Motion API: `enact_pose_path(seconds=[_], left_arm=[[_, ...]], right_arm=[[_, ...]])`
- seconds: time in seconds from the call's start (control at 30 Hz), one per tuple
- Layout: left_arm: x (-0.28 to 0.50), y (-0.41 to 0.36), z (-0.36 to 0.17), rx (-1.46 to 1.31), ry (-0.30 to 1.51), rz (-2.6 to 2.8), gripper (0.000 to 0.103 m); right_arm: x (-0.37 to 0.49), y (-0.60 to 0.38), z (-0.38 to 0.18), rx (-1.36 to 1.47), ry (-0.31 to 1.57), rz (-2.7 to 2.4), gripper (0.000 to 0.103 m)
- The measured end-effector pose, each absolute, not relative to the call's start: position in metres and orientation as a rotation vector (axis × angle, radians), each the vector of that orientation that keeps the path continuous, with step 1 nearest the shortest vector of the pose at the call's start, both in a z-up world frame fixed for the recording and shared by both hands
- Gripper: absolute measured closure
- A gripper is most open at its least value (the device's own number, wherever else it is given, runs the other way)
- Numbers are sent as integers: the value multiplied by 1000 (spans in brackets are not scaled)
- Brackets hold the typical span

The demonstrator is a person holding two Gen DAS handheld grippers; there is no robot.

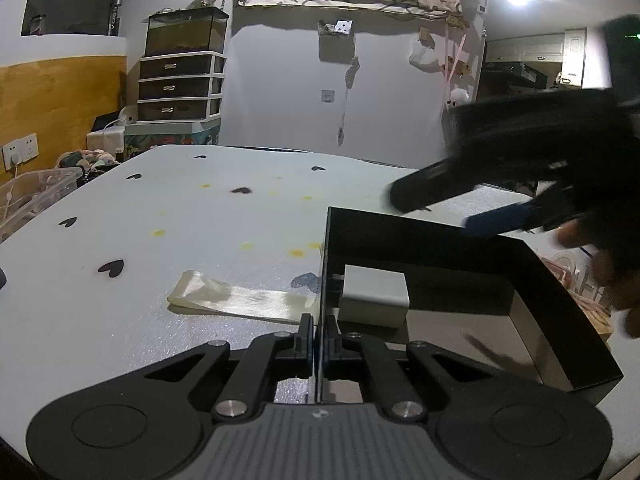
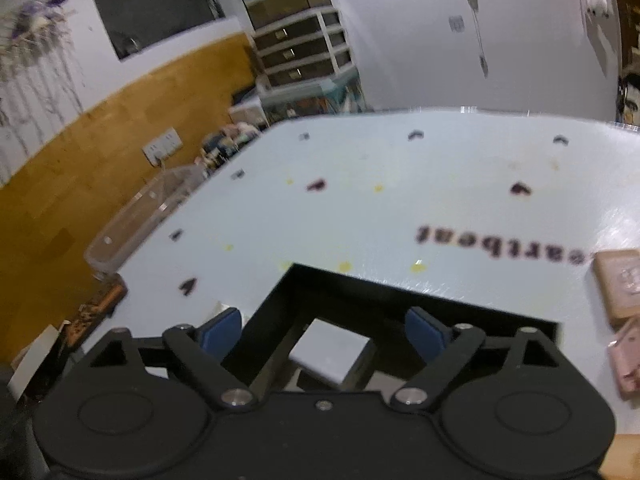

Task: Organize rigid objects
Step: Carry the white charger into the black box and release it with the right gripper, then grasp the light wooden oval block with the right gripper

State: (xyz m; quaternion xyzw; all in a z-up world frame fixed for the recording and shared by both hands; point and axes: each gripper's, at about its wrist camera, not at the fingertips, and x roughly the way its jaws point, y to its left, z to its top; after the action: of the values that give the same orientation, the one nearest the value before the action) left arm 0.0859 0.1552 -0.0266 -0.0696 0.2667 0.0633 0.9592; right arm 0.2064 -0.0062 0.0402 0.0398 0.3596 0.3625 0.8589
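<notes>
white block [image 1: 374, 300] sits inside the black box [image 1: 560, 280], on its floor near the left wall, upright and flat, not touching either tool. left tool [image 1: 319, 338] is clamped on the box's left wall, pads together with the thin wall pinched between them; block lies just right of and beyond that grip, inside the box. right tool [image 2: 322, 334] hangs above the box with its jaws wide apart and nothing between the blue pads [image 2: 222, 330]; in its own view the block [image 2: 330, 350] shows below and between the two fingers, clear of both. in the left view the right tool [image 1: 440, 208] is blurred, over the box's far right rim, with part of a hand [image 1: 612, 272] behind it. box stands on the white surface [image 1: 160, 220] printed with dark hearts and yellow spots. a flat pale plastic sleeve [image 1: 240, 300] lies on the surface just left of the box, its end near the left tool. tan box [image 2: 618, 284] and a pink item [image 2: 628, 360] lie on the surface to the right, well apart from the black box.
</notes>
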Motion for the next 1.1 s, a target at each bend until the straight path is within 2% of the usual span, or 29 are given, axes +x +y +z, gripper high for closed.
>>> enact_pose_path(seconds=[0.23, 0.37, 0.63, 1.1], left_arm=[[83, 158, -30, -160, 523, 119, 98], [82, 158, -31, -170, 514, 127, 98], [79, 157, -32, -177, 506, 129, 98], [78, 158, -32, -185, 502, 130, 98]], right_arm=[[180, -76, 60, 93, 626, 746, 0], [167, -116, 56, 93, 577, 689, 0], [148, -171, 15, 119, 556, 548, 0], [166, -170, -50, 90, 619, 273, 0]])
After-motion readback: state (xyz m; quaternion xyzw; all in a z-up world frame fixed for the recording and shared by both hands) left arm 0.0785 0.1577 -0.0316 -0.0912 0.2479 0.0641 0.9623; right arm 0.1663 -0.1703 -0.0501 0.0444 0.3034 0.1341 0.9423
